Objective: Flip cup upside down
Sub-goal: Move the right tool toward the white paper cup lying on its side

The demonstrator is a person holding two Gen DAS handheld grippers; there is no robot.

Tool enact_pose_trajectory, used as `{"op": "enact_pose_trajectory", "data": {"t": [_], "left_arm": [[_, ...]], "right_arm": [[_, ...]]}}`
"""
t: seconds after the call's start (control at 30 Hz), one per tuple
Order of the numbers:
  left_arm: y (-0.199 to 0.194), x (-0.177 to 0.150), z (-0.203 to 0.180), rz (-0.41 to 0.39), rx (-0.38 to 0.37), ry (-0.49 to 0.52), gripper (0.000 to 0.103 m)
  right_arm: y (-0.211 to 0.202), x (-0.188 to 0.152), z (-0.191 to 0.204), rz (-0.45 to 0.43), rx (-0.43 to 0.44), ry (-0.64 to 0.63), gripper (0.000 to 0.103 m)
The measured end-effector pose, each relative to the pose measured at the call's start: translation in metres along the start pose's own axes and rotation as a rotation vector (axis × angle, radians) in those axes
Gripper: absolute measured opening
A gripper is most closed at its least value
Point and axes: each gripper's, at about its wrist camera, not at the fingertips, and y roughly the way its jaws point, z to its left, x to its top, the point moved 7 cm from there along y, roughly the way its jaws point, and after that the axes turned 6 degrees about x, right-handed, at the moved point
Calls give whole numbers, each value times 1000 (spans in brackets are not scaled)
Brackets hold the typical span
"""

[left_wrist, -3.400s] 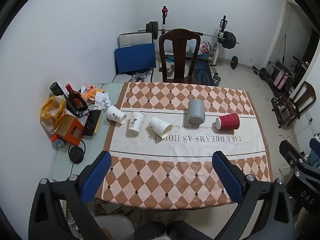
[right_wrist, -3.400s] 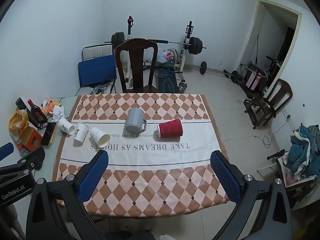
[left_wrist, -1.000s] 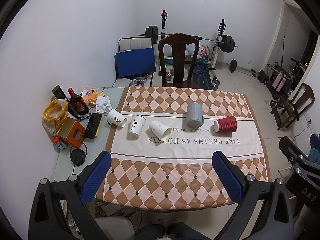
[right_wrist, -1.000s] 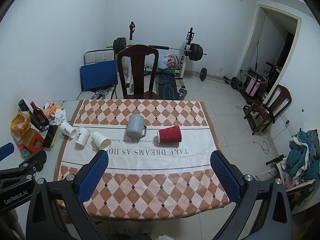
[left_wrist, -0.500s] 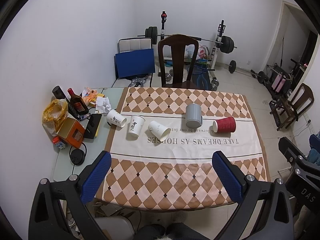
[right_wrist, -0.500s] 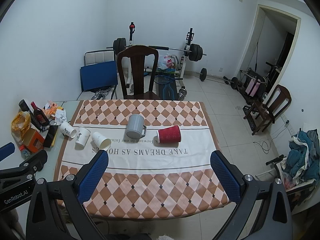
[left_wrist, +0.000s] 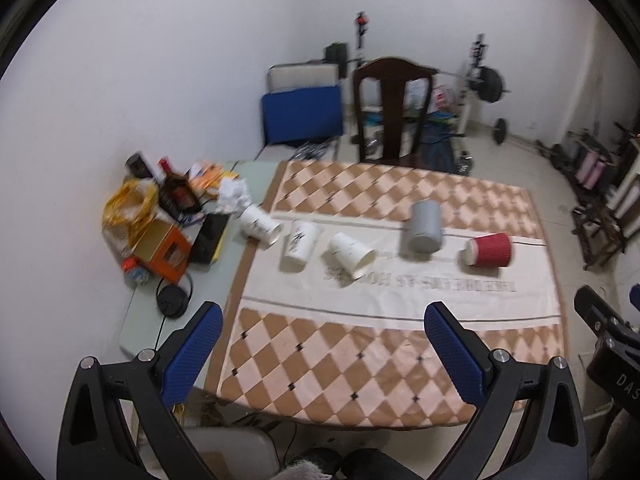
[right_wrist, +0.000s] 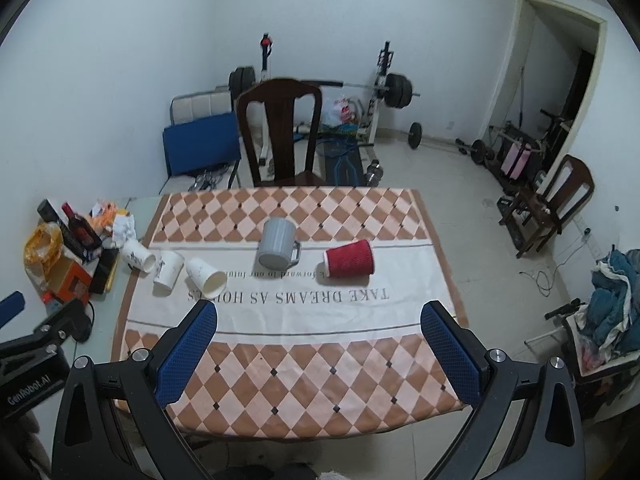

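Cups on the table [right_wrist: 280, 384]: red cup [right_wrist: 349, 258] on its side near the right edge, grey mug [right_wrist: 277, 248] beside it; left gripper [left_wrist: 322, 344] and right gripper [right_wrist: 318, 342] fingers spread, empty.

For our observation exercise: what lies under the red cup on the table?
The red cup lies on its side on the tablecloth's white printed band. The table beneath the cloth is hidden there.

Both wrist views high, overlooking shared table [left_wrist: 384, 344]
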Motion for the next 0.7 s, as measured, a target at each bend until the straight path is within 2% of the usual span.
{"op": "enact_pose_trajectory", "data": {"t": [0.17, 0.3, 0.43, 0.57, 0.7], "left_arm": [[49, -21, 19, 92, 108, -56, 103], [86, -47, 42, 178, 169, -106, 103], [123, -68, 65, 261, 225, -128, 103], [168, -81, 88, 344, 252, -154, 103], [212, -77, 106, 403, 237, -170, 103]], "right_arm": [[69, -14, 13, 121, 39, -53, 103], [132, -46, 26, 211, 90, -99, 103], [185, -73, 50, 284, 107, -123, 103], [234, -91, 72, 364, 110, -139, 103], [277, -105, 95, 438, 88, -132, 103]]}}
